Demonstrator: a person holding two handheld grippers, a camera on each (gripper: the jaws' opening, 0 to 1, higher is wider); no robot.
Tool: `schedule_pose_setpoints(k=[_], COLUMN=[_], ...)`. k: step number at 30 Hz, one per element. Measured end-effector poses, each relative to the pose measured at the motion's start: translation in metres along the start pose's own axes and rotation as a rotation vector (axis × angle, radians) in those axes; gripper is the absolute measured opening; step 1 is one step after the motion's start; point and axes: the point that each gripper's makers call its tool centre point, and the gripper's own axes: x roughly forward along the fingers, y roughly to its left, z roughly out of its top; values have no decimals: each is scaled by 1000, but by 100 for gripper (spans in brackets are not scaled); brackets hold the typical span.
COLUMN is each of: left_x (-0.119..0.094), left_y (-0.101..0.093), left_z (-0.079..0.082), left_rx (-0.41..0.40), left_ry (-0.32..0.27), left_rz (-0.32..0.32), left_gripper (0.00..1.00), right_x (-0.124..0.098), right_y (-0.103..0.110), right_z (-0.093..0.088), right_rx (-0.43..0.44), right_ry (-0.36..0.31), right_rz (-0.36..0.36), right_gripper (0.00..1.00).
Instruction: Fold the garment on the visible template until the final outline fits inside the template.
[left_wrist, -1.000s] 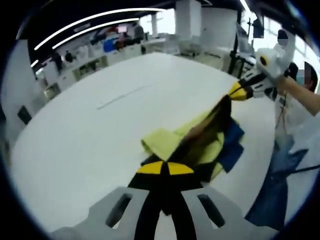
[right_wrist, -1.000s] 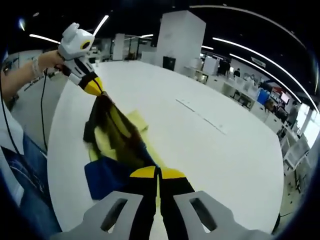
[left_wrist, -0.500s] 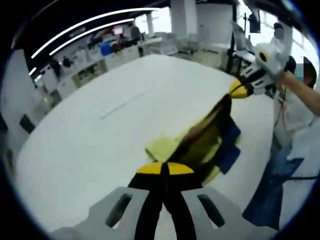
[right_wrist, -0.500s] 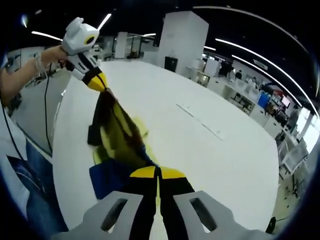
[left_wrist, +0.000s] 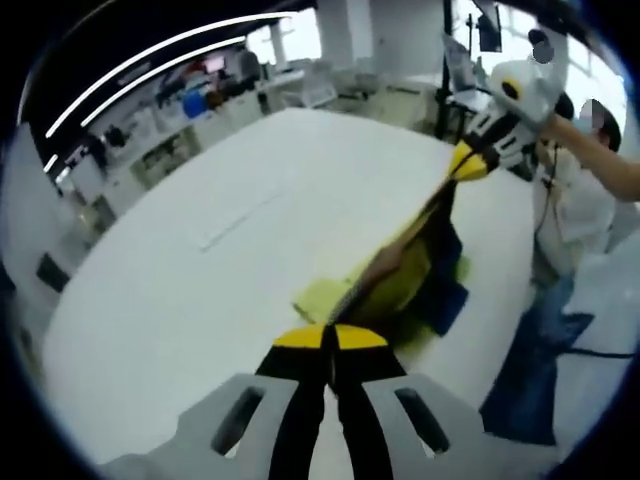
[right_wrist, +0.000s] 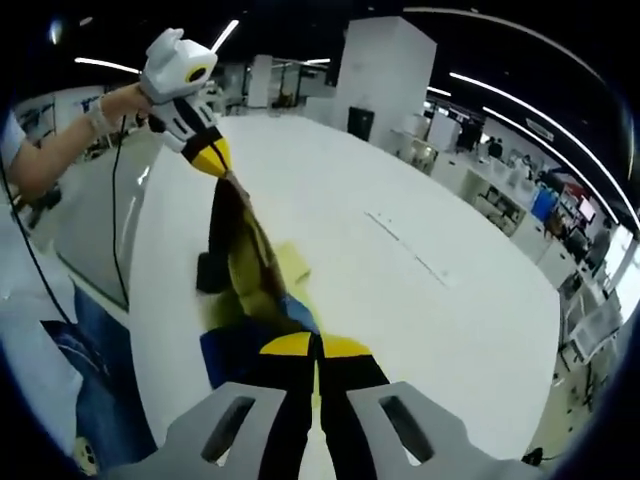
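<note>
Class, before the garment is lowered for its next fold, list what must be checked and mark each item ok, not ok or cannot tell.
1. Left gripper shut on the garment: ok.
2. Right gripper shut on the garment's other end: ok.
3. Garment stretched between both grippers, without slack: ok.
4. Garment lifted off the white table: not ok, its lower part appears to rest on the table.
5. Template outline located on the table: cannot tell, only a faint line shows.
6. Final outline inside the template: not ok, garment not yet folded flat.
</note>
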Motion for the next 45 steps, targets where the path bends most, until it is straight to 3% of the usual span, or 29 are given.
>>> schedule_pose_setpoints(k=[7, 19, 31, 35, 45], left_x=[-18, -43, -65, -77, -96], left_y=[-10, -8, 15, 23, 28], left_z=[14, 34, 64, 82, 114], left_rx=[38, 129, 193, 230, 277], left_ry=[2, 33, 40, 28, 17], left_rz=[1, -16, 1, 41, 74], left_gripper=[0, 0, 0, 0, 0], right_x=[-11, -32, -58, -67, -87], right_y=[-2, -4, -23, -30, -46], right_z=[14, 43, 76, 85, 109], right_rx=[-50, -128, -170, -194, -252], right_ry=[21, 35, 11, 8, 8], right_rz=[10, 41, 1, -6, -23], right_gripper=[1, 1, 1, 1, 1])
